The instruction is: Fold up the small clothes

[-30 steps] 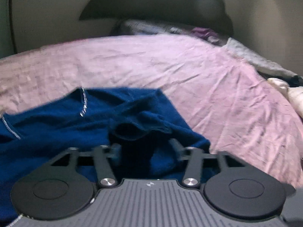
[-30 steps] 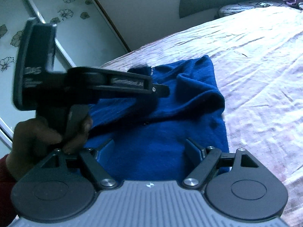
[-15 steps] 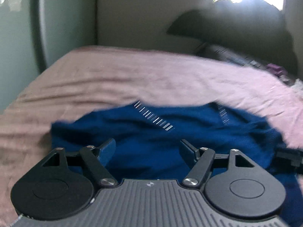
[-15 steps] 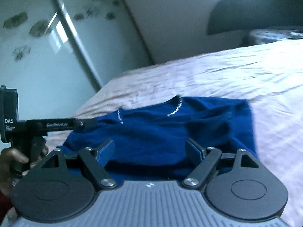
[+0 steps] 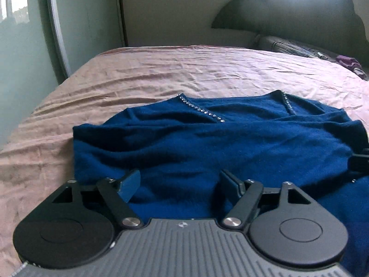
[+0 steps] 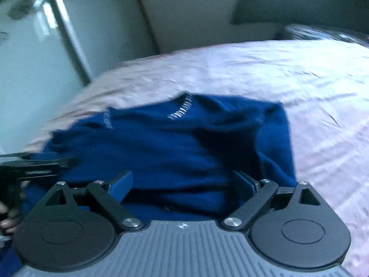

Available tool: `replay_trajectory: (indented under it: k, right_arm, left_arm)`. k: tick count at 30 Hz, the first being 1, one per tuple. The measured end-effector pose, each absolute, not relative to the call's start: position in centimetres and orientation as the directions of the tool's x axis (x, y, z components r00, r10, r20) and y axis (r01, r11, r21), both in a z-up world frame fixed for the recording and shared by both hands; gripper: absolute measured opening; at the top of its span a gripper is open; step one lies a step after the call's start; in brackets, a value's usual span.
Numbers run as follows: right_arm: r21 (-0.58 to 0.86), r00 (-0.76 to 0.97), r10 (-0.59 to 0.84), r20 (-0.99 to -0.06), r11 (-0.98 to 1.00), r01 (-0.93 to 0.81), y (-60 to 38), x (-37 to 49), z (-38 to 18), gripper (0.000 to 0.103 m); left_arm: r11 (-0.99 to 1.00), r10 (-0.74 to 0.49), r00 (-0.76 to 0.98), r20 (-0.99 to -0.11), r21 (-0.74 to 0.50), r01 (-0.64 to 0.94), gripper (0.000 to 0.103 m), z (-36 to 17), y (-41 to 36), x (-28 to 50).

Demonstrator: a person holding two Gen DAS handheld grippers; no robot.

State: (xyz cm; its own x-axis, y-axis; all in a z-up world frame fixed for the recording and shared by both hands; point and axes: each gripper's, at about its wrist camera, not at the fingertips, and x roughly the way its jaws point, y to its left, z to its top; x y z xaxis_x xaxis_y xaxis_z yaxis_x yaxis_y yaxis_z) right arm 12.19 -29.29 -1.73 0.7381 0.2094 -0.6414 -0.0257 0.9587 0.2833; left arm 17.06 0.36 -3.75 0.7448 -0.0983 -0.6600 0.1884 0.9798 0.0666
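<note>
A dark blue knitted top (image 5: 207, 143) with a studded neckline lies crumpled on the pink bedsheet (image 5: 161, 78). My left gripper (image 5: 180, 182) hovers over its near edge, jaws opening, with only loose cloth beneath and nothing pinched. In the right wrist view the same blue top (image 6: 180, 143) fills the middle. My right gripper (image 6: 184, 184) stands over its near hem, jaws opening wide, the pads pressing on nothing. The left gripper's black body (image 6: 34, 166) shows at the left edge of that view, with fingers of a hand (image 6: 7, 221) below it.
A glass wardrobe door (image 5: 27, 46) runs along the bed's left side. A dark headboard (image 5: 288, 18) and a patterned pillow (image 5: 290, 46) lie at the far end, with a purple cloth (image 5: 348, 62) beside it. Bare pink sheet (image 6: 311, 80) spreads right of the top.
Both grippers let the cloth go and opened wider. The left gripper swung left across the top; the top's folded flap now lies flatter. The right view shifted left too.
</note>
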Motion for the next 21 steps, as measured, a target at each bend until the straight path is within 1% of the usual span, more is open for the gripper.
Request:
replay_trajectory:
  k: [2, 5, 10, 15, 21]
  right_arm:
    - [0.298, 0.755, 0.216, -0.619, 0.954, -0.03, -29.0, 11.1, -1.0, 0.093]
    - [0.28, 0.766, 0.214, -0.606, 0.959, -0.047, -28.2, 9.4, -0.4, 0.097]
    - [0.263, 0.746, 0.226, -0.626, 0.962, -0.071, -27.1, 7.1, -0.9, 0.098]
    - [0.28, 0.727, 0.22, -0.651, 0.959, -0.039, -27.1, 6.7, -2.4, 0.098]
    - [0.222, 0.737, 0.176, -0.652, 0.974, -0.036, -26.3, 5.6, -2.8, 0.099]
  left_arm:
    - [0.982, -0.109, 0.744, -0.659, 0.046, 0.184, 0.085, -3.5, 0.6, 16.3]
    - [0.984, -0.102, 0.744, -0.661, 0.044, 0.174, 0.085, -3.3, 0.7, 15.4]
    - [0.985, -0.103, 0.743, -0.661, 0.036, 0.168, 0.087, -3.3, 1.0, 13.7]
    - [0.985, -0.089, 0.735, -0.673, 0.05, 0.166, 0.089, -3.7, 1.2, 12.3]
    - [0.989, -0.087, 0.729, -0.679, 0.031, 0.147, 0.091, -4.1, 1.8, 10.6]
